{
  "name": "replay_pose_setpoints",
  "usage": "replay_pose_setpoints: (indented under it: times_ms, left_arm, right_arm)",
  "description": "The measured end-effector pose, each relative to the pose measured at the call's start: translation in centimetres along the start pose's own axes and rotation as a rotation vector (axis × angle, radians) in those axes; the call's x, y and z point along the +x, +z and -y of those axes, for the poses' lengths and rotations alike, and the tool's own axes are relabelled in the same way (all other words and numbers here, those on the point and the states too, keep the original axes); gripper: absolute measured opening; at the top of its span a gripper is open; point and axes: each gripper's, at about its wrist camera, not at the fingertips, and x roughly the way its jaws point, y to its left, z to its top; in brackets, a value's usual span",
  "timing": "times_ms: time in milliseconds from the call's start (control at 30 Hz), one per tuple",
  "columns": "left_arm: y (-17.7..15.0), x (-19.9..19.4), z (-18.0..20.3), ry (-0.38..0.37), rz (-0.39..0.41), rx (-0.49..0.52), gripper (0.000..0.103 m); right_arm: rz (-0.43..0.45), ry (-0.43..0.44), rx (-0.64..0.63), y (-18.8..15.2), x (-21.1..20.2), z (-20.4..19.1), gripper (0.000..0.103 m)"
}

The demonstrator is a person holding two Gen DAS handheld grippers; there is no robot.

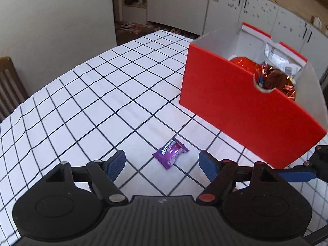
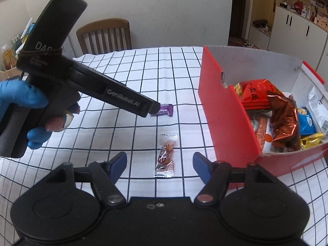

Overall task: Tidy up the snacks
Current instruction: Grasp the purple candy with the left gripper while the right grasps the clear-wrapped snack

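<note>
A purple candy point(image 1: 170, 153) lies on the checked tablecloth, between and just ahead of my open left gripper point(image 1: 162, 163). It also shows in the right wrist view point(image 2: 165, 109), partly behind the left gripper's tip. A clear-wrapped brown snack point(image 2: 165, 157) lies on the cloth between the open fingers of my right gripper point(image 2: 160, 164). The red box point(image 1: 235, 110) with white inner walls stands to the right and holds several snack bags point(image 2: 280, 114). Both grippers are empty.
The table point(image 1: 82, 102) has a white cloth with a black grid. A wooden chair point(image 2: 104, 35) stands at its far side. White cabinets point(image 1: 225, 4) line the back wall. The right gripper's blue finger point(image 1: 295, 173) shows beside the box.
</note>
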Motion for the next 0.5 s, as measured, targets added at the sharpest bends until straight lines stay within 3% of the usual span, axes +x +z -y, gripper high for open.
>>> replay_pose_setpoints:
  times_ms: [67, 367, 500]
  left_arm:
    - [0.1, 0.6, -0.1, -0.016, -0.005, 0.009, 0.079]
    - [0.4, 2.5, 0.9, -0.123, -0.035, 0.113, 0.051]
    - [0.7, 2.8, 1.1, -0.125, -0.036, 0.13, 0.048]
  right_arm:
    - [-0.011, -0.006, 0.003, 0.0, 0.6, 0.0, 0.062]
    - [-0.042, -0.028, 0.022, 0.3, 2.4, 0.2, 0.051]
    - [-0.049, -0.028, 0.035, 0.4, 3.0, 0.3, 0.047]
